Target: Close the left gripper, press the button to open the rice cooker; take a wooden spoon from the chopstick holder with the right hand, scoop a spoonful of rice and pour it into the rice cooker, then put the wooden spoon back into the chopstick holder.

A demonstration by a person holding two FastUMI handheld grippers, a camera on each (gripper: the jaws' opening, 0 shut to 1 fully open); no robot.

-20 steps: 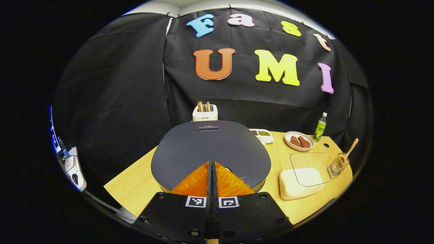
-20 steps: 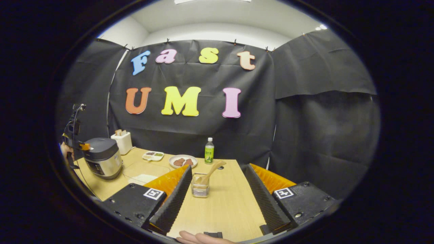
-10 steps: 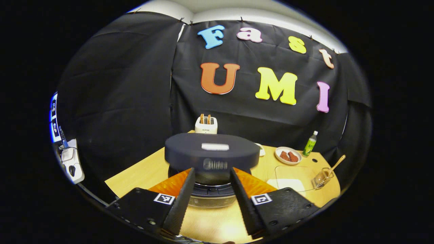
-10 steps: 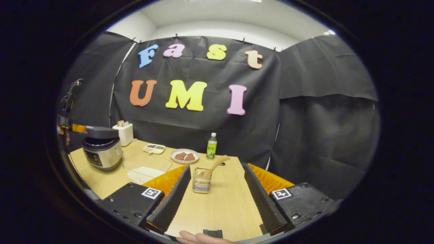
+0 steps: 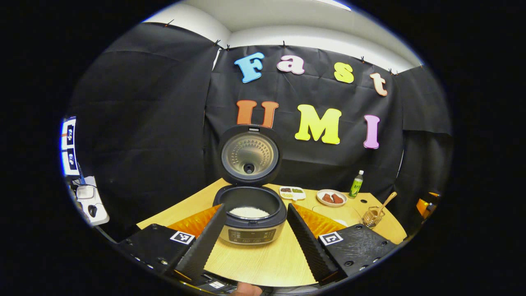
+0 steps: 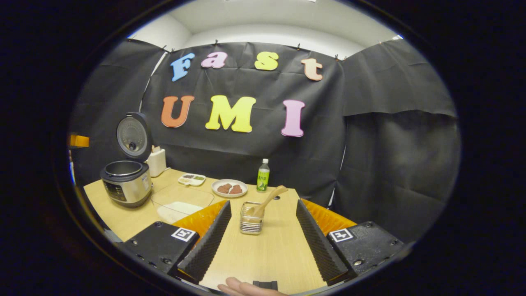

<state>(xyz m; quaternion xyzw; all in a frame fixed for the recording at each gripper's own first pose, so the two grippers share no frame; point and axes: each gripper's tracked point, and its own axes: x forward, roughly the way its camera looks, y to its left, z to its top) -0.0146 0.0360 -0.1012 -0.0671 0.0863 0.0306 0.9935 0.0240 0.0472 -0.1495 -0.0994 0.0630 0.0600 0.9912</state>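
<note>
Left gripper view is showing the left gripper [image 5: 255,234] hanging released over the light wooden table [image 5: 263,263], its fingers spread either side of the round silver rice cooker with a dark rim [image 5: 250,220]. The cooker's lid [image 5: 250,155] is standing upright, and white rice is lying in the pot. In the right gripper view the right gripper [image 6: 263,238] is also gaping, holding nothing, and facing the clear square chopstick holder [image 6: 251,224] (a pale wooden spoon [image 6: 269,199] is leaning in it). A clear shallow rice container [image 6: 181,203] is sitting between holder and cooker.
</note>
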